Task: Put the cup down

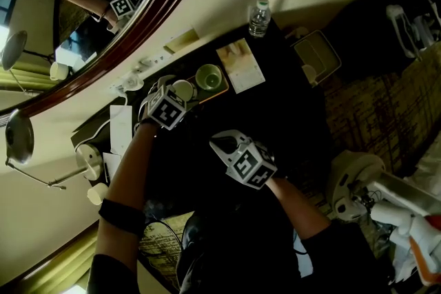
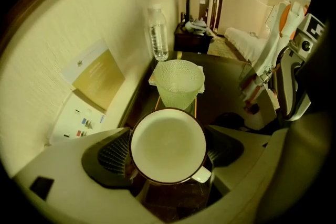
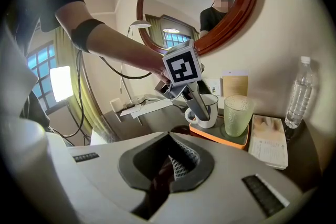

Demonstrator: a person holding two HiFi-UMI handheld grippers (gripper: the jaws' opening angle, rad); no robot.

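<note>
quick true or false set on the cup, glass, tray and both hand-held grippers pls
1. The white cup stands on the orange tray. True.
2. The green glass lies on its side. False: it stands upright on the tray, beside the cup.
3. The right hand-held gripper holds the water bottle. False: its jaws are together with nothing between them, and the bottle stands by the wall.
4. The cup sits between the jaws of the left hand-held gripper. True.
</note>
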